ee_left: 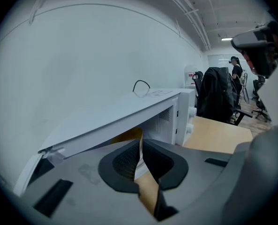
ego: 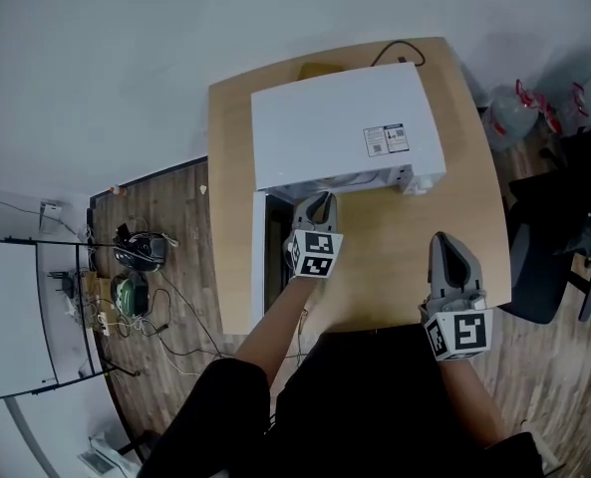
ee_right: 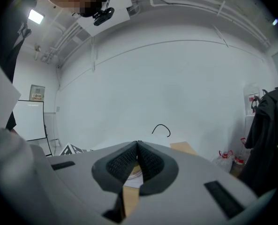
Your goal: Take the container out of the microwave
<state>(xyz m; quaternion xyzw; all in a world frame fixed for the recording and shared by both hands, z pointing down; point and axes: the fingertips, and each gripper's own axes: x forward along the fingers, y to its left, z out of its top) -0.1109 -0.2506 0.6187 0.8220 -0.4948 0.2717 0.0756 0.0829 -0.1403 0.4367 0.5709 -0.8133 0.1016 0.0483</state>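
Observation:
A white microwave stands at the far side of a wooden table. Its door hangs open toward me on the left. My left gripper is shut and empty, its tips just in front of the oven's open mouth. In the left gripper view the shut tips point at the opening under the microwave's top. No container shows clearly inside. My right gripper hovers over the table's right part, to the right of the oven front. Its jaws are shut on nothing.
A black cable runs behind the microwave. Water bottles and a dark office chair stand right of the table. A whiteboard and tangled cables occupy the floor at left. A person stands far off.

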